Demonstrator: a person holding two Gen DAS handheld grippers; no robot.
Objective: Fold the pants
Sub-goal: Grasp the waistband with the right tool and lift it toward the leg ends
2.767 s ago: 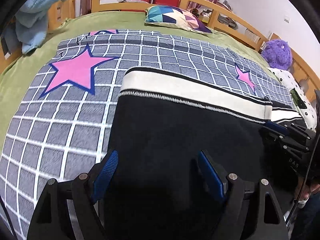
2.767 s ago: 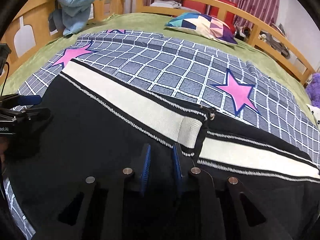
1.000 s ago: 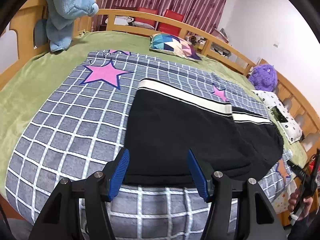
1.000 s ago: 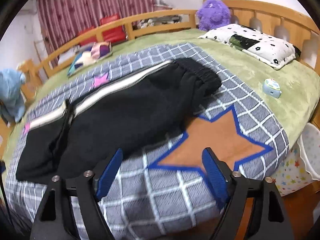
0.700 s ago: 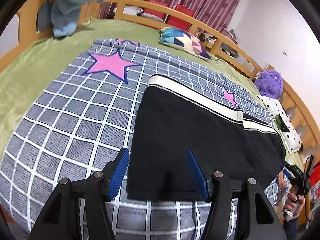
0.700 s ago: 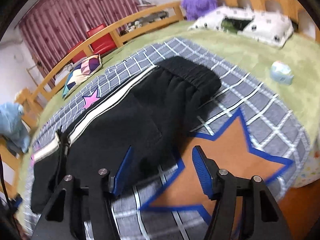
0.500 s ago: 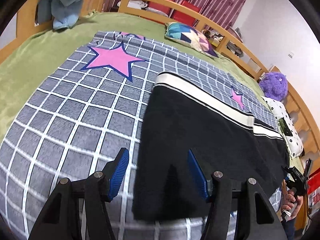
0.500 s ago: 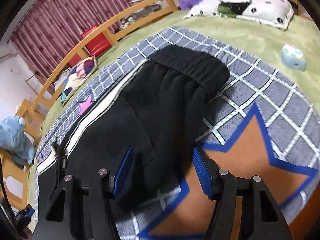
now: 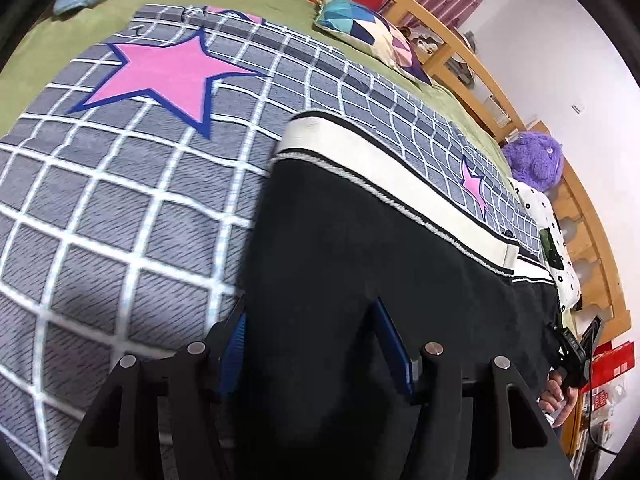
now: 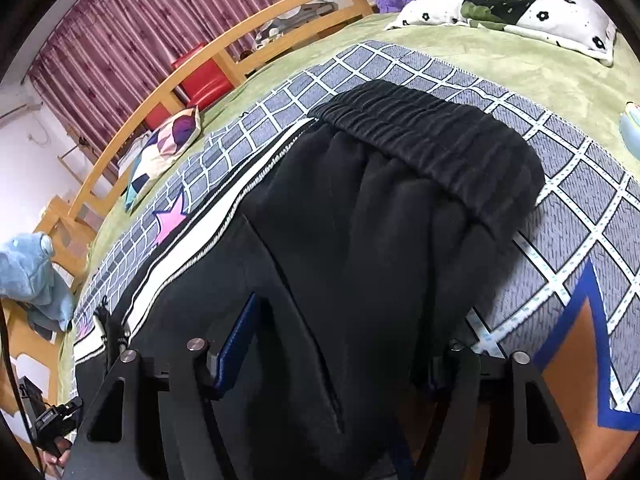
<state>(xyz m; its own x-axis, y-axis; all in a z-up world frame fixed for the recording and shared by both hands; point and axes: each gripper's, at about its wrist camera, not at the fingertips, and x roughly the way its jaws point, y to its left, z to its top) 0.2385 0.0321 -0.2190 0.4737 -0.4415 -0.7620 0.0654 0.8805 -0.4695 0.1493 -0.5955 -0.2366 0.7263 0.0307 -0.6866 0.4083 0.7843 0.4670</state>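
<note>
Both grippers lower than a second ago, now straddling the near hem. Black track pants (image 9: 360,264), one pair, white side stripe (image 9: 400,168), lying part-folded mid-frame on grid star blanket (image 9: 120,208); elastic waistband (image 10: 432,148) upper centre of right view. Left gripper (image 9: 316,344) jaws apart over folded end; right gripper (image 10: 340,356) jaws apart near waist. Advice: pinch all layers at both ends, lift evenly. Count: pink stars three, cushion (image 9: 360,32) one, purple plush (image 9: 534,160) one

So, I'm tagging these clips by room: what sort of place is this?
Probably a bedroom: black pants lie on a grey checked star blanket over a wooden-railed bed, with a white flower-print pillow.
</note>
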